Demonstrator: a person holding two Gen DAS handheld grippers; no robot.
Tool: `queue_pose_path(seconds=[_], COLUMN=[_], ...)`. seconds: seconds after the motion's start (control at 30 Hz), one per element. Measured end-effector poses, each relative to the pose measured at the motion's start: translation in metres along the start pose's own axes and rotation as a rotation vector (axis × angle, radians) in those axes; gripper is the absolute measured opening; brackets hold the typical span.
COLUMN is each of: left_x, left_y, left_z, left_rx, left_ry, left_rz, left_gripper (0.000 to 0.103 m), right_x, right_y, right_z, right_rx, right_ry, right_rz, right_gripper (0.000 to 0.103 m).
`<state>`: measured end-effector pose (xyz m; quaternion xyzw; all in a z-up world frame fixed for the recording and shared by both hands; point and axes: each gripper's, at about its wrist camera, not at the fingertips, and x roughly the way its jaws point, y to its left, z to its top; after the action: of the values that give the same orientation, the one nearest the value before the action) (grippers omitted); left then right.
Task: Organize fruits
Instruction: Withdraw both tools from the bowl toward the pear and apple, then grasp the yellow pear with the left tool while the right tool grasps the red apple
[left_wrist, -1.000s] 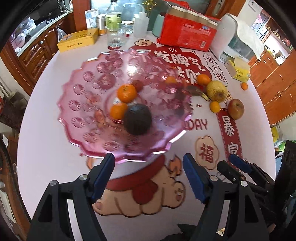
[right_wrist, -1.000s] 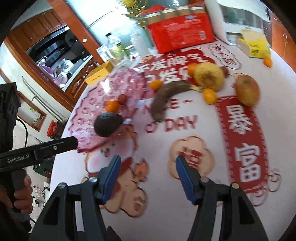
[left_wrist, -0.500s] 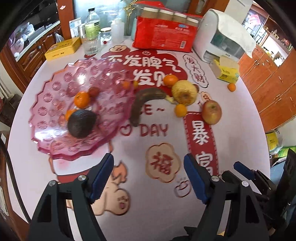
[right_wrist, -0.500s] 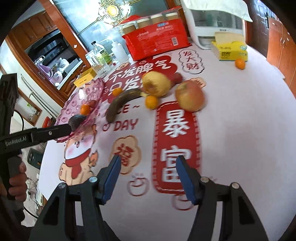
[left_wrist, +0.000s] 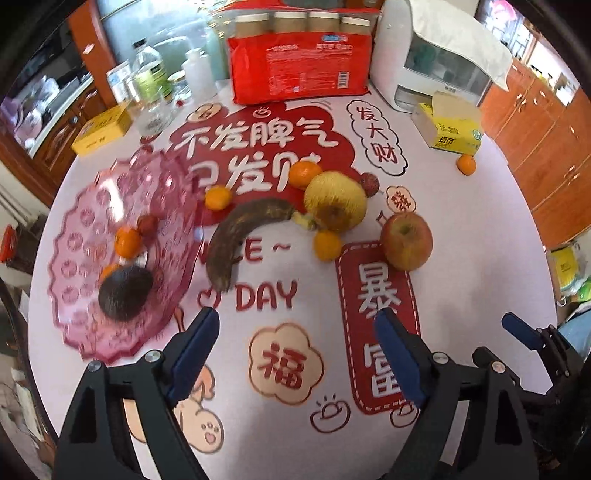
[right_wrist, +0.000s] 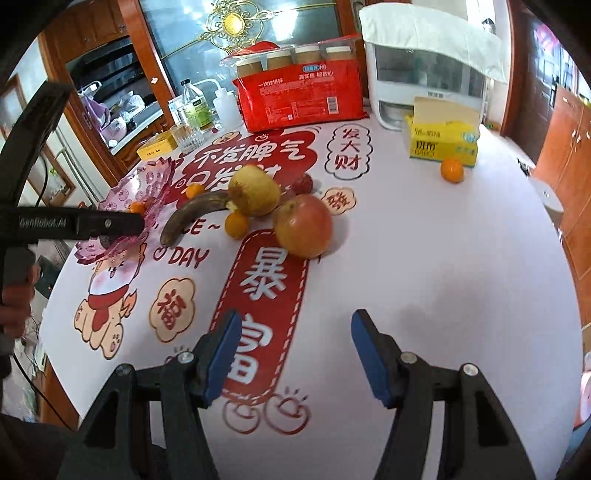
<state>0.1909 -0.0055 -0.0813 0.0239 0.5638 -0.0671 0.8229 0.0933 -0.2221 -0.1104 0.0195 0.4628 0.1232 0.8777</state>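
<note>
Room: kitchen with wooden cabinets behind a round table (left_wrist: 480, 258) covered in a pale cloth printed with red characters.
Far edge of table: white appliance (left_wrist: 436, 70) under a cloth, red pack of paper cups (left_wrist: 299, 62), bottles and a glass (left_wrist: 149, 110), two yellow boxes – one (left_wrist: 448, 131) at the far right, one (left_wrist: 103, 129) at the far left.
Pink plate (left_wrist: 74, 325): scalloped, clear, at the left edge of the table; carries a dark avocado (left_wrist: 125, 291), small oranges and a small red fruit.
Loose fruit, mid-table: blackened banana (left_wrist: 240, 240) just right of the plate's rim, its stem end against a yellow melon (left_wrist: 334, 205).
Apple (left_wrist: 406, 240): red-yellow, just right of the melon, at the top of the tall red banner print.
Small oranges: three around the melon, one (left_wrist: 327, 245) right below it.
Lone orange (left_wrist: 465, 164): well apart, beside the far-right yellow box.
Small red fruit (left_wrist: 371, 182): behind the melon.
Left gripper (left_wrist: 297, 350): above the near half of the cloth – jaws opening, nothing between them.
Right gripper (right_wrist: 293, 350): over the lower end of the red banner, jaws parted about halfway, empty.
Person: a hand (right_wrist: 14, 295) on the left gripper's handle, at the left edge of the right wrist view.
</note>
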Motion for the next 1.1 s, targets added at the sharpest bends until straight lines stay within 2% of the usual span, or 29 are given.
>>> queue_pose_path(seconds=[0.13, 0.3, 0.47, 0.8, 1.1], left_x=[0.01, 0.032, 0.053, 0.098, 0.15], left_y=[-0.011, -0.022, -0.032, -0.049, -0.061], left_z=[0.028, 0.06, 0.088, 0.129, 0.128], left_rx=[0.055, 0.114, 0.186, 0.263, 0.278], left_ry=[0.026, 0.125, 0.161, 0.207, 0.293], left_rz=[0.047, 0.09, 0.137, 0.131, 0.097], left_gripper=[0.088, 0.089, 0.089, 0.091, 0.091], right_x=[0.005, 0.014, 0.031, 0.082, 0.112], right_y=[-0.004, -0.005, -0.003, 0.001, 0.003], right_z=[0.012, 0.032, 0.054, 0.072, 0.06], right_rx=[-0.043, -0.09, -0.117, -0.128, -0.147], right_ry=[-0.015, -0.047, -0.064, -0.052, -0.091], right_rz=[-0.003, -0.01, -0.006, 0.001, -0.005], right_gripper=[0.066, 0.069, 0.069, 0.071, 0.071])
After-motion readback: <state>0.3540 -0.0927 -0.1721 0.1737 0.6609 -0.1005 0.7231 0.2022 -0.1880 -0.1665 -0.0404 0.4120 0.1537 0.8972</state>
